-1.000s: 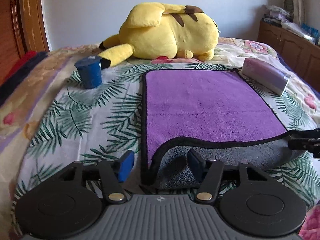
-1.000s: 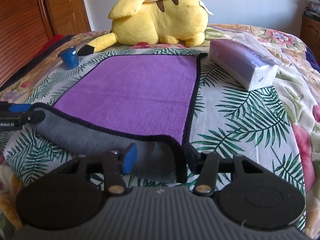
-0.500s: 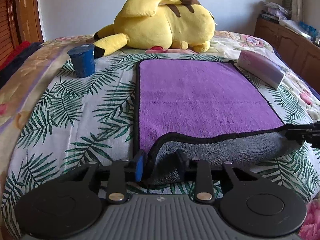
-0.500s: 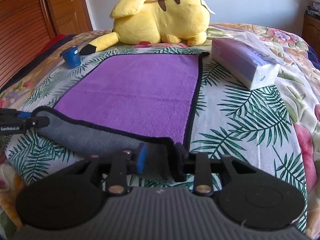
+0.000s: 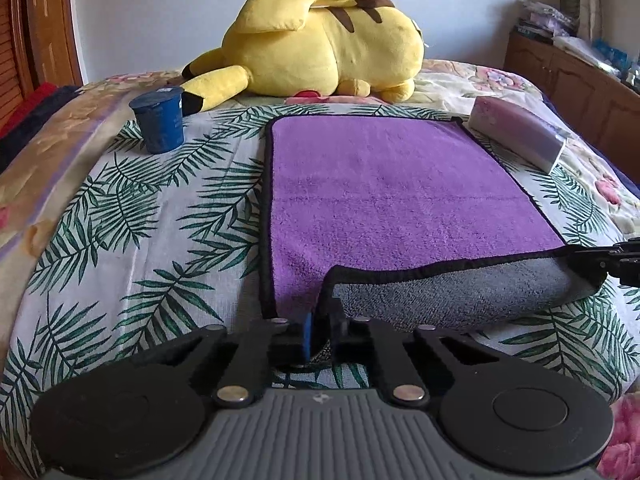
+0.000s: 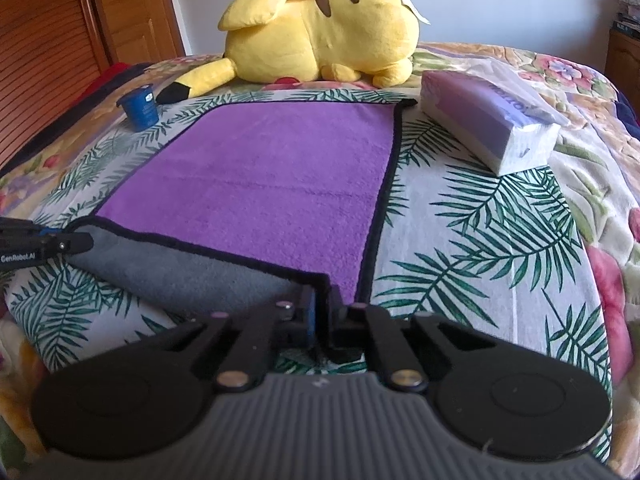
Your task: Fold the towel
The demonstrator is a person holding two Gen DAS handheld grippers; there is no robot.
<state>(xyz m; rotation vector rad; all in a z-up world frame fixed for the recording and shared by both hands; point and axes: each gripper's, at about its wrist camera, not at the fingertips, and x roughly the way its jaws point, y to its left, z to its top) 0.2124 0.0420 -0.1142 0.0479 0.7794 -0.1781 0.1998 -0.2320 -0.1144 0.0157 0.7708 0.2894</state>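
Left tongs pinch the towel at its near left corner, low in the frame; right tongs clamp the near right corner. The near edge curls up, grey underside showing, across the bed. Plush, cup and tissue pack sit up top.

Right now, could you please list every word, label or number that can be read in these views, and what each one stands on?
"GenRobot.AI": white letters on the side of the left gripper, seen from the right wrist view.
Tissue pack: dark print along its top, too distorted to read.
Blue cup: a small white label, too small to read.
Towel: no text visible.
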